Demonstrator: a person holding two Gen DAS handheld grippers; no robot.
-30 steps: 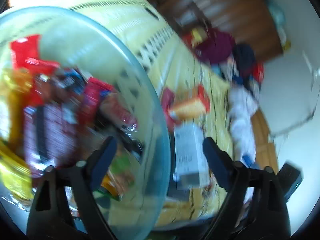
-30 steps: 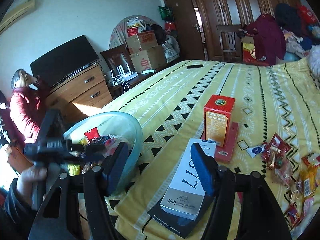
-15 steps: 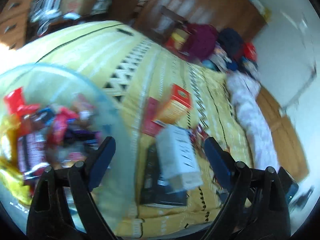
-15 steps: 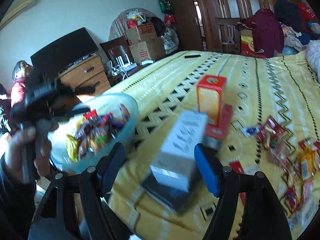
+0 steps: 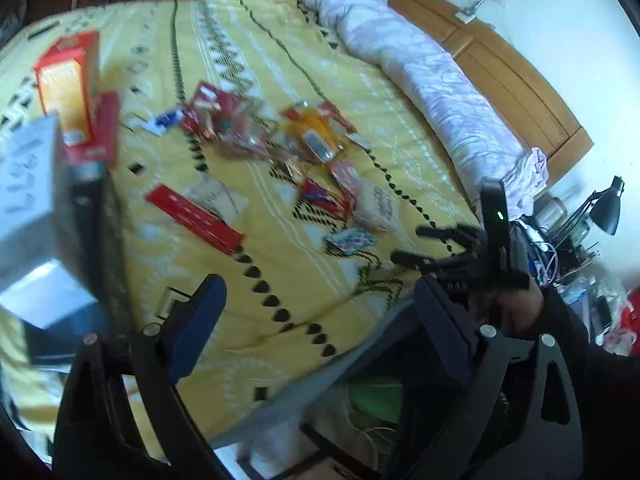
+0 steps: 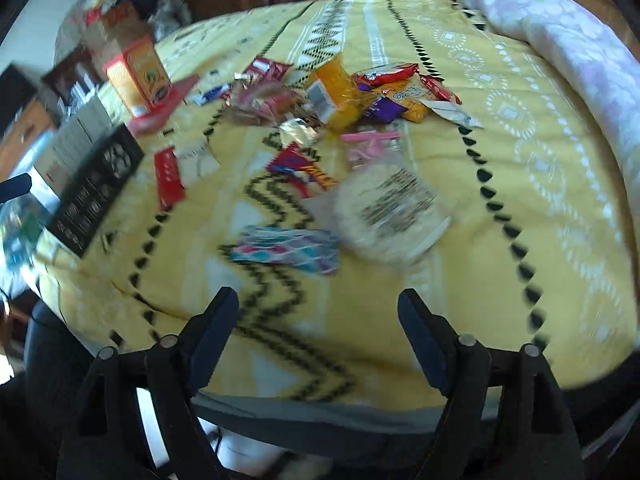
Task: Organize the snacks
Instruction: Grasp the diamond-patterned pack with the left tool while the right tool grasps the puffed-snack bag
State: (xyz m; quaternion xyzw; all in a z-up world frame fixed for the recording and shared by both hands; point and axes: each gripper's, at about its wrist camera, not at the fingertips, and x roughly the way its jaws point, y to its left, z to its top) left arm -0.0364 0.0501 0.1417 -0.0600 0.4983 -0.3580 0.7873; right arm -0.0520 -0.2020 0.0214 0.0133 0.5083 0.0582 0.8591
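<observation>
Several snack packets (image 6: 360,92) lie scattered on the yellow patterned bedspread (image 6: 500,184); the pile also shows in the left wrist view (image 5: 280,136). A round clear pack of pale crackers (image 6: 392,212) and a blue-pink patterned packet (image 6: 288,250) lie nearest my right gripper (image 6: 318,340), which is open and empty above the bed's near edge. My left gripper (image 5: 320,320) is open and empty over the bed's corner. The right gripper also shows in the left wrist view (image 5: 404,246), held in a hand. The snack bowl is barely visible at the far left of the right wrist view.
A red-orange box (image 6: 138,76) stands on a flat red box. A white box (image 5: 28,184) on a black box (image 6: 96,188) lies at the left. A rolled lilac quilt (image 5: 432,92) runs along the far side. A black desk lamp (image 5: 608,204) stands beyond the bed.
Both grippers have swung right, away from the snack bowl, and now face the scattered packets. The bowl has left the left wrist view. Both stay open and empty.
</observation>
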